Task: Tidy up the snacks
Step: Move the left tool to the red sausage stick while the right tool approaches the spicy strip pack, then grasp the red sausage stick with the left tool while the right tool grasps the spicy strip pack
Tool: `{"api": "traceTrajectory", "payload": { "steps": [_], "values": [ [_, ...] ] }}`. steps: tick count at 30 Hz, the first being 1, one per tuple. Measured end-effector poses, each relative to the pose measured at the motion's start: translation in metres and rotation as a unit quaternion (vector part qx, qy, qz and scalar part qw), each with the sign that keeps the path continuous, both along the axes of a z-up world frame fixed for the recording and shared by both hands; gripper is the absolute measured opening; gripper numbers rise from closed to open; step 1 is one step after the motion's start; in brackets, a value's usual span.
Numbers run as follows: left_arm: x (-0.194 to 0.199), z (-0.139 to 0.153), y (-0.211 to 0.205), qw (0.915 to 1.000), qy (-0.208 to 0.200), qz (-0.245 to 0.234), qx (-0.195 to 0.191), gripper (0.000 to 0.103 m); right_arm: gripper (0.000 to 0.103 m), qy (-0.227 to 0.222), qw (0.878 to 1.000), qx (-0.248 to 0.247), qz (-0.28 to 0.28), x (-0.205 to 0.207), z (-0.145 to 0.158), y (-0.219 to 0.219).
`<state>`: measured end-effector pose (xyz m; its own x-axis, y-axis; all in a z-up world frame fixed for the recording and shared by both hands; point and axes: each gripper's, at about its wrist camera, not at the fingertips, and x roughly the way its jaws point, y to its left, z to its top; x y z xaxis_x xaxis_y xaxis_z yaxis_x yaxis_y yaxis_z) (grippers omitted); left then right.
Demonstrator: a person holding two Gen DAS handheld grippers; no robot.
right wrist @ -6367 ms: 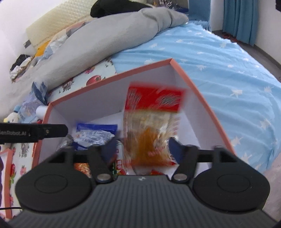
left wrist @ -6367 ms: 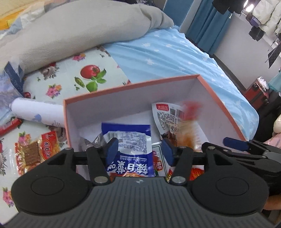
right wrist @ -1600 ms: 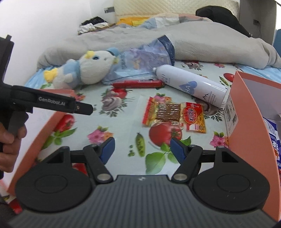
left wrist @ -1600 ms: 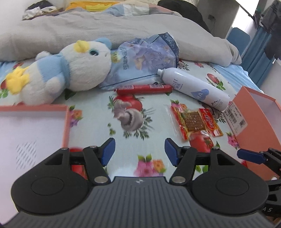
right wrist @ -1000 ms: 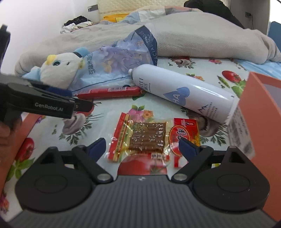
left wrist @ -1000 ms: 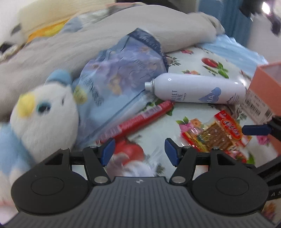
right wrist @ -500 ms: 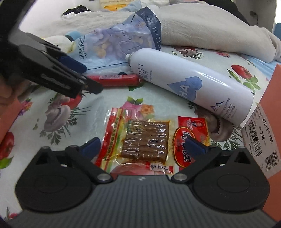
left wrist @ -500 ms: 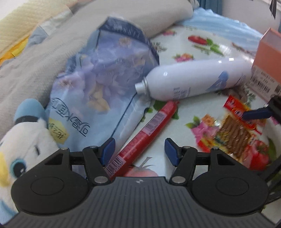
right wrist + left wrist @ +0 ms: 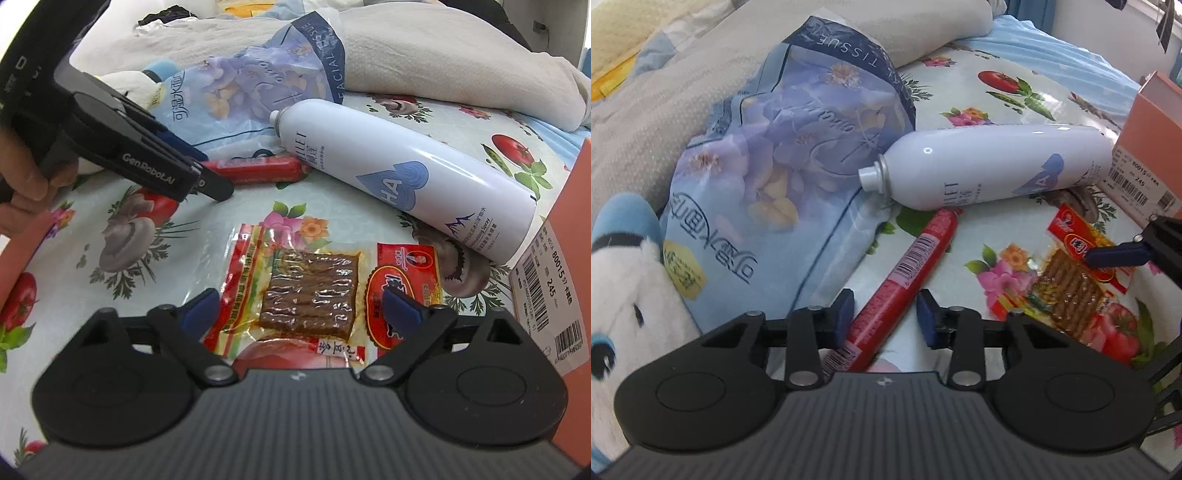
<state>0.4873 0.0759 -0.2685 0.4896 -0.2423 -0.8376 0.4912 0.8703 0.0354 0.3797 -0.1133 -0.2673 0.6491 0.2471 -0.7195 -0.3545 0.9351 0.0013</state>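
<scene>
Flowered bed sheet (image 9: 155, 258) | left tongs (image 9: 885, 316) closing around red sausage stick (image 9: 905, 273), pads not yet pressing | I judge it light, slick, firm: pinch mid-length | right tongs (image 9: 303, 310) spread, narrowing over flat snack packet (image 9: 295, 291), limp film.

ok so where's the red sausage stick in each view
Left wrist: the red sausage stick runs diagonally through lower centre, its near end between the closing left gripper pads.
Right wrist: it lies level at left of centre, beyond the left gripper's tip.
Shared landmark: the white spray can, whose shoulder is beside the stick's far end.
</scene>
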Motion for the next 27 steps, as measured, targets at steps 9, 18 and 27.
{"api": "traceTrajectory", "payload": {
  "steps": [9, 18, 27],
  "values": [
    [-0.052, 0.001, -0.01, 0.9995, -0.004, 0.031, -0.01, 0.024, 0.066, -0.006, 1.0, -0.006, 0.006, -0.013, 0.006, -0.002],
    [-0.114, 0.002, -0.004, 0.9893, 0.005, 0.133, -0.059, 0.024, 0.054, 0.004, 1.0, -0.003, 0.017, -0.041, 0.01, -0.011],
    [-0.187, 0.018, -0.008, 0.973, 0.006, 0.207, -0.103, 0.023, 0.053, 0.014, 0.999, -0.004, 0.04, -0.087, 0.012, -0.026]
  ]
}}
